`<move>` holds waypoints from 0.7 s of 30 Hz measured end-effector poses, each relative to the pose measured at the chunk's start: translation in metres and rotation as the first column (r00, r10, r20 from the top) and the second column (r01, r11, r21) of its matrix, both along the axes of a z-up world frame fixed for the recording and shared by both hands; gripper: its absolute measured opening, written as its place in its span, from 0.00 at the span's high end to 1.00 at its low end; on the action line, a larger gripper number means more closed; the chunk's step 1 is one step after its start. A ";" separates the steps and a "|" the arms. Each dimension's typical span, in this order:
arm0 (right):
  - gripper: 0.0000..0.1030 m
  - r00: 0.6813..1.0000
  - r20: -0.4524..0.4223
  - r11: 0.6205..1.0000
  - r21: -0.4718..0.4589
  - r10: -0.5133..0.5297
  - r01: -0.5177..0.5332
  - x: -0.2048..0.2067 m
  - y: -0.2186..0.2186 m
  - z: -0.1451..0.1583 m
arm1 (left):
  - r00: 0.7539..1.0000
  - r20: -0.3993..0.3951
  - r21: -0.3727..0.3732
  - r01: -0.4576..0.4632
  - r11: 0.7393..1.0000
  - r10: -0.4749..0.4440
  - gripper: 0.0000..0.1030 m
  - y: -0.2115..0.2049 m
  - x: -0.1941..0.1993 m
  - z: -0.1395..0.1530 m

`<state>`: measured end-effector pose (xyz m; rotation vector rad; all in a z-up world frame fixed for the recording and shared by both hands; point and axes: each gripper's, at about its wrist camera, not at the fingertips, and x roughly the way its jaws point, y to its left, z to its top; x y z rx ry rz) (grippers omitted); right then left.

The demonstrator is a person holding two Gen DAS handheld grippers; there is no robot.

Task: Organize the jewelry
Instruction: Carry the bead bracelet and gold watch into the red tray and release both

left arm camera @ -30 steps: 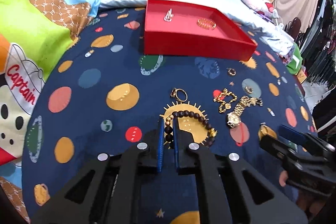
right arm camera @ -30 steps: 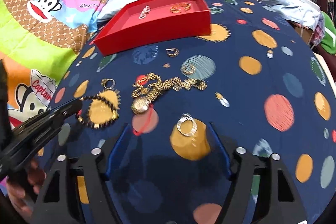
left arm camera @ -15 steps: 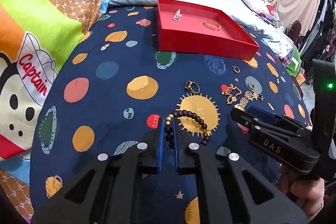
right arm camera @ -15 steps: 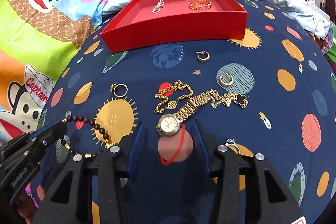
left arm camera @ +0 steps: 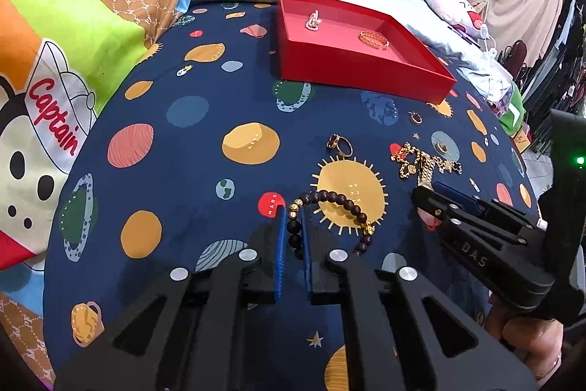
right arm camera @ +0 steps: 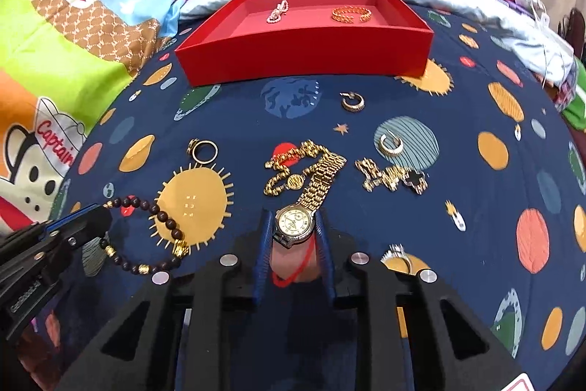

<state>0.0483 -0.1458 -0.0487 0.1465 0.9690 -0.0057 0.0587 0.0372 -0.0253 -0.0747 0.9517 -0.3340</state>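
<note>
Two grippers work low over a bed spread with a navy planet-print sheet (left arm camera: 183, 141). The left gripper (left arm camera: 293, 233) has its jaws pinched on a dark bead bracelet (left arm camera: 340, 207), most of which trails loose on the sheet. The right gripper (right arm camera: 293, 237) has just been closing its jaws, which now flank the face of a gold watch (right arm camera: 293, 220) and appear to touch its sides. The watch band runs up into a tangle of gold chain (right arm camera: 289, 167). A red tray (right arm camera: 304, 50) sits well apart at the far side, already holding a pale beaded piece (right arm camera: 278, 11) and a gold bangle (right arm camera: 349, 13). Likely trouble: lifting the watch could drag the chain along, or the smooth round case could slip from a shallow grip. The bracelet, held by a few beads, may swing and snag a ring (left arm camera: 340, 145) nearby.
</note>
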 end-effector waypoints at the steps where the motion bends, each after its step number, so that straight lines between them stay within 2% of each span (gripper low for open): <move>1: 0.79 1.000 -0.003 1.000 0.013 -0.003 0.003 -0.003 -0.003 0.000 | 1.000 0.001 -0.001 0.000 1.000 0.000 0.93 0.000 -0.001 0.000; 6: 0.80 1.000 0.002 0.999 0.038 -0.015 0.015 -0.018 -0.013 0.008 | 1.000 0.007 -0.007 0.002 1.000 -0.002 0.93 -0.001 -0.002 0.005; 21: 0.80 0.997 0.080 0.997 0.081 -0.023 0.016 -0.058 -0.034 0.058 | 0.997 0.061 -0.062 0.043 0.997 -0.039 0.93 -0.008 -0.020 0.044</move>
